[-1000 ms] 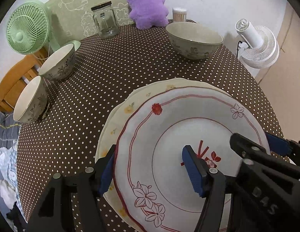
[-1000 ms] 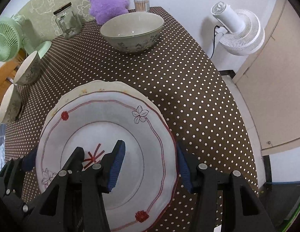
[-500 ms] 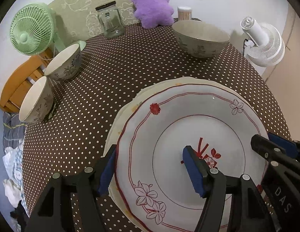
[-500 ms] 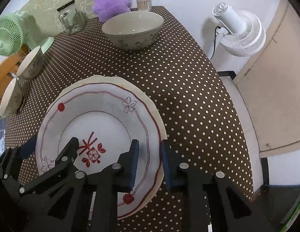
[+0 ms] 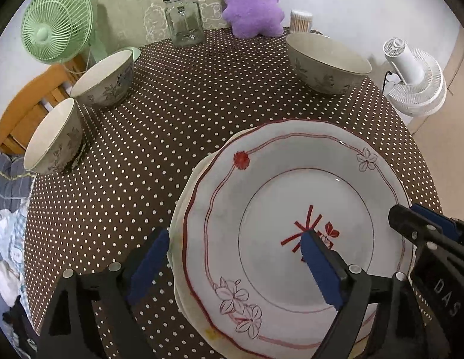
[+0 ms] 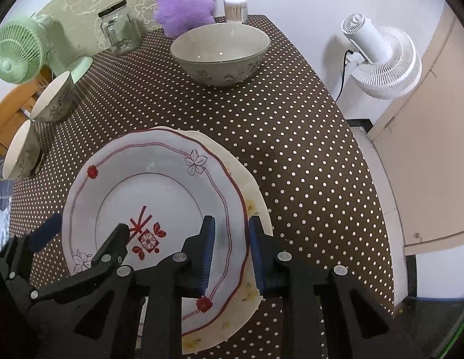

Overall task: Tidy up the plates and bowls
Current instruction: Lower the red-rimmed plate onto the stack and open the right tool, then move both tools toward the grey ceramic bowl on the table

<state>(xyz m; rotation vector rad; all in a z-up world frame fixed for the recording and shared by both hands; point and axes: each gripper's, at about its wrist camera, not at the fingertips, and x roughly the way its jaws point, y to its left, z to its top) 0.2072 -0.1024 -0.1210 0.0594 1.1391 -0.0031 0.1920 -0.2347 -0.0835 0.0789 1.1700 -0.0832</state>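
Plates lay stacked at the near edge of the bench (image 5: 202,113): a red-rimmed plate (image 5: 292,197) (image 6: 160,185) sat on a cream plate (image 6: 256,209) (image 5: 179,224), whose rim showed round the right side in the right view and at the left in the left view. The bench wore a brown cloth with white dots.

A big bowl (image 6: 220,53) (image 5: 327,62) stood upright near the far right corner. Two smaller bowls stood at the left edge, the far bowl (image 5: 103,80) (image 6: 54,97) and the near bowl (image 5: 52,137) (image 6: 21,149), just beside each other.

A green fan (image 5: 57,27) stood at the far left corner, and a white fan (image 6: 381,59) stood off the bench beyond the right edge. At the far edge were a purple plush (image 5: 253,3), a glass jar (image 5: 184,18) with a black lid, and a small tub of sticks (image 6: 235,9).

The right tool (image 6: 230,251) was clenched on the plates' right rim, one pad over the red-rimmed plate and the other outside the cream rim. The left tool (image 5: 232,266) straddled the left rim of the stack with its jaws opening wide; its left pad stood off the rim over the cloth and its right pad hung over the plate's middle, pressing on nothing.
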